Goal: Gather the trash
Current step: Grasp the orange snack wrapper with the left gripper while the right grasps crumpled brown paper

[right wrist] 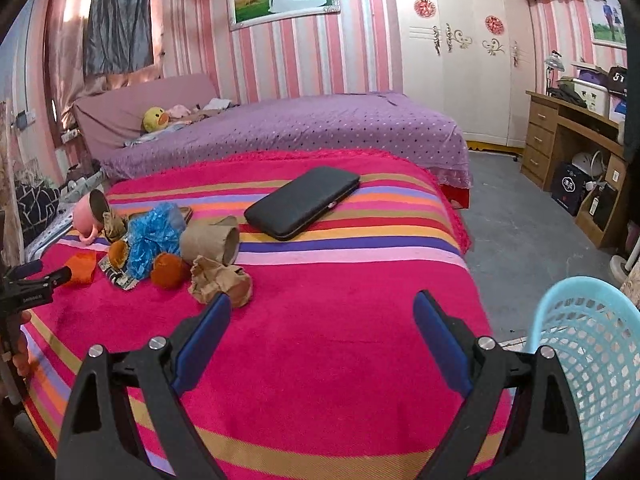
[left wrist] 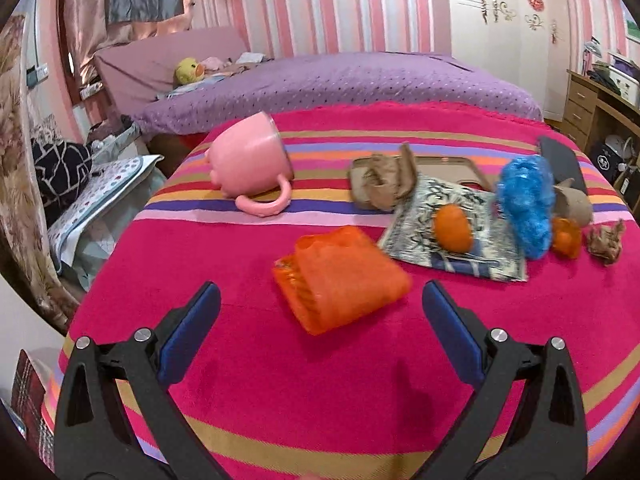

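orange crumpled plastic wrapper [left wrist: 340, 278] on the striped blanket [left wrist: 280, 380], both grippers' jaws wide apart

Blanket [right wrist: 320, 344] magenta with multicolour stripes. Cup [left wrist: 250, 162] pink, mesh bag [left wrist: 340, 284] orange, crumpled plastic [left wrist: 524, 208] blue, case [right wrist: 302, 202] black, basket [right wrist: 600, 364] light blue, bedspread [right wrist: 304, 128] purple dotted.

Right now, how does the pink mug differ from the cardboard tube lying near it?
The pink mug is smooth plastic with a looped handle; the cardboard tube is plain brown with no handle. The mug looks bulkier than the tube. The mug lies at the blanket's far left edge, the tube beside the blue plastic wad. Both lie tipped on their sides.
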